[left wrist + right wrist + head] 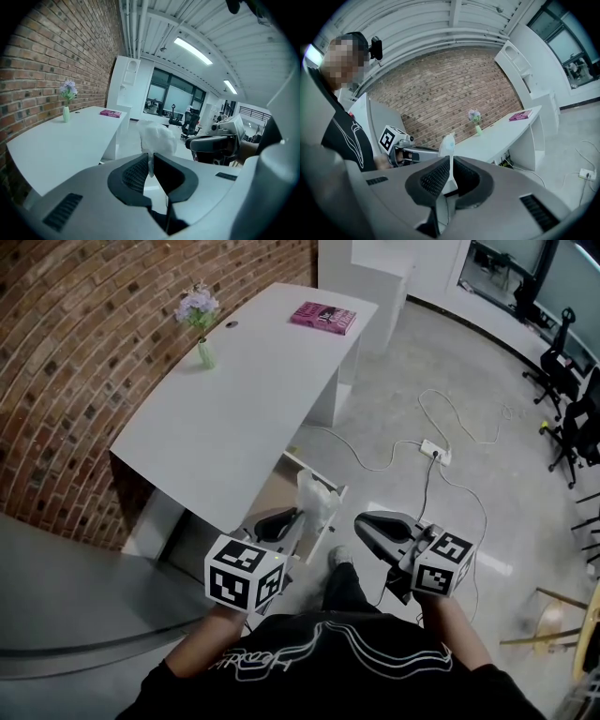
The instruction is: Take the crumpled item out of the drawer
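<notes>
The crumpled white item (317,495) hangs above the front of the open drawer (274,486) under the white desk (244,399). My left gripper (300,517) is shut on its lower end. In the left gripper view the item (157,136) bulges up above the nearly closed jaws of my left gripper (151,163). My right gripper (362,521) hovers a little to the right of the item, apart from it, with its jaws together and nothing in them. The right gripper view looks across my right gripper (450,169) at the left gripper (438,151) and the item (449,143).
On the desk stand a green vase of purple flowers (200,322) and a pink book (323,317). A power strip (436,451) with cables lies on the grey floor to the right. Office chairs (562,357) stand at the far right. A brick wall (75,352) runs along the left.
</notes>
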Action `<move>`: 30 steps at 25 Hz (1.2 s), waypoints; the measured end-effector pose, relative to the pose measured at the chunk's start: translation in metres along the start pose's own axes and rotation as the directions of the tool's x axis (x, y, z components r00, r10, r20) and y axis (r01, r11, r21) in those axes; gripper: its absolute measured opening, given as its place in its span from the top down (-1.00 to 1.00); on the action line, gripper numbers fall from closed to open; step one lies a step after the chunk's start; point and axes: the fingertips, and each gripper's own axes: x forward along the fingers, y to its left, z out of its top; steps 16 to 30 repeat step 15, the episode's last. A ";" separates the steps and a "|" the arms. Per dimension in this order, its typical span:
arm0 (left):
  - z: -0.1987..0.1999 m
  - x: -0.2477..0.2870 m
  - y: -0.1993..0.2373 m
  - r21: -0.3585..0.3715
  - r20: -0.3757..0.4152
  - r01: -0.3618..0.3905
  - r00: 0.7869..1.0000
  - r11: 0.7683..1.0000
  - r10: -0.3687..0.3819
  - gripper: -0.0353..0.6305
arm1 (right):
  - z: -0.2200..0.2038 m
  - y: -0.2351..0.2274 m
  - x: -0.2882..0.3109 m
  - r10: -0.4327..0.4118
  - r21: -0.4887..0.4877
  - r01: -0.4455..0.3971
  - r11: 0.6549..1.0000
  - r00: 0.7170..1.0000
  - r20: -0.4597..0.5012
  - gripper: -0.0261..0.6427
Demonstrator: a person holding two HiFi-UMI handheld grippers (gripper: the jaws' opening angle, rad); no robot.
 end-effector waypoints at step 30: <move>-0.006 0.019 0.000 -0.016 -0.020 0.007 1.000 1.000 -0.007 0.74 | -0.004 -0.014 -0.008 -0.028 0.016 0.028 0.999 1.000 0.001 0.76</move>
